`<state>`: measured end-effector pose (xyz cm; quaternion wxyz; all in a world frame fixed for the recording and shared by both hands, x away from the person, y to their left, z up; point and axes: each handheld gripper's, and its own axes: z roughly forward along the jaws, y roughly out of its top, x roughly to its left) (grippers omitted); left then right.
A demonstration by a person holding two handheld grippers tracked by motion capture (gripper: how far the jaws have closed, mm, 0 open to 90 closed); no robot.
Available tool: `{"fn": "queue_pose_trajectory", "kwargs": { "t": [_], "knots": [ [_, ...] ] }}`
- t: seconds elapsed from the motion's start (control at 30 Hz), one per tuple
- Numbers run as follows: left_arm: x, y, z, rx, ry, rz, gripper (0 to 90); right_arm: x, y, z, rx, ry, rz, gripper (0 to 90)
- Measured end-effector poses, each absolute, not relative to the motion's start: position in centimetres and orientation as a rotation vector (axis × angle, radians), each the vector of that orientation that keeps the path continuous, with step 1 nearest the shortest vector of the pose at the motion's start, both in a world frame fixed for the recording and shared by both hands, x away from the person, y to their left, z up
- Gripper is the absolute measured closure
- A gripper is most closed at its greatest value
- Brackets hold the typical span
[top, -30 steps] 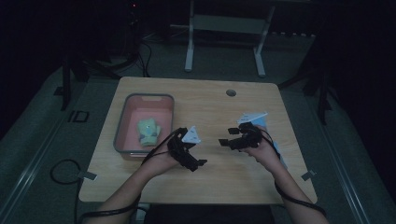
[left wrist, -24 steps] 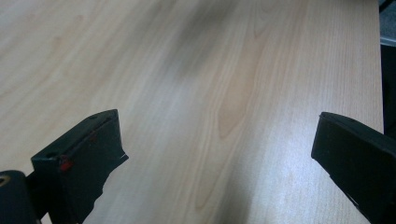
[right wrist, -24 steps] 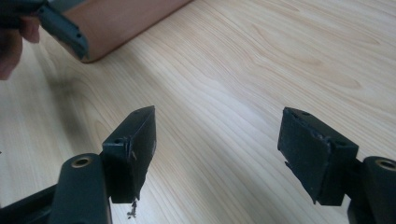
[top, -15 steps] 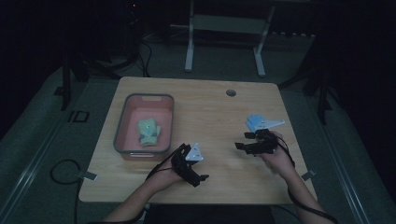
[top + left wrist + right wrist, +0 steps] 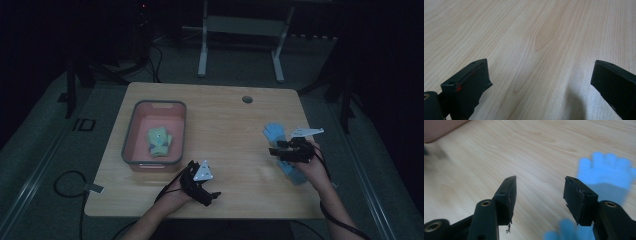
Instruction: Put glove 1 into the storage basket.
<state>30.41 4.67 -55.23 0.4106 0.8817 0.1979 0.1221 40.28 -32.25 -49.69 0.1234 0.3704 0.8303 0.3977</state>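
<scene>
Writing: no brand, label or lettering can be read on the grippers, the gloves or the bin; some pale marks lie on the floor to the left of the table, too dim to read.

Left gripper: at the near edge of the table, left of the middle, held in the person's left hand. In the left gripper view its two black jaws stand wide apart over bare wood, with nothing between them and no pad touching anything; the grip is released.

Right gripper: at the right side of the table, held in the person's right hand, jaws pointing left. In the right gripper view the jaws stand partway apart and have just been closing; only bare wood shows in the gap, and the pads press on nothing.

Blue gloves: flat on the wood at the right side of the table, one just beyond the right gripper, another partly under the right hand. In the right gripper view one glove lies to the right of the jaws and a second blue piece shows at the bottom edge between the jaws; whether the gripper touches either cannot be told.

Bin: pink with a grey rim, on the left half of the table, just beyond and left of the left gripper.

Bin contents: a crumpled pale green thing in the middle of the bin.
</scene>
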Motion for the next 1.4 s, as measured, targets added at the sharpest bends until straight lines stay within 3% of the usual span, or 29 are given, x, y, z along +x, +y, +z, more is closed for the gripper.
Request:
{"fn": "queue_pose_trajectory", "kwargs": {
  "t": [0.5, 0.97, 1.07, 1.2, 1.4],
  "knots": [
    [30.6, 5.1, -55.2, 2.188, 0.54, 0.335, 2.1, 45.8, -34.6, -51.2, 1.335, 2.252, 0.947, 47.8],
    [30.6, 5.3, -55.3, 2.182, 0.535, 0.341, 2.1, 49.0, -33.6, -54.0, 1.271, 2.316, 0.836, 58.5],
    [30.5, 5.3, -55.3, 2.183, 0.531, 0.344, 2.1, 48.8, -33.6, -54.1, 1.316, 2.296, 0.847, 63.5],
    [30.5, 5.3, -55.4, 2.187, 0.529, 0.351, 2.1, 48.5, -33.3, -54.2, 1.379, 2.257, 0.858, 79.3],
    [30.4, 5.3, -55.4, 2.186, 0.524, 0.369, 2.0, 47.9, -33.1, -53.9, 1.442, 2.195, 0.879, 86.4]
  ]
}}
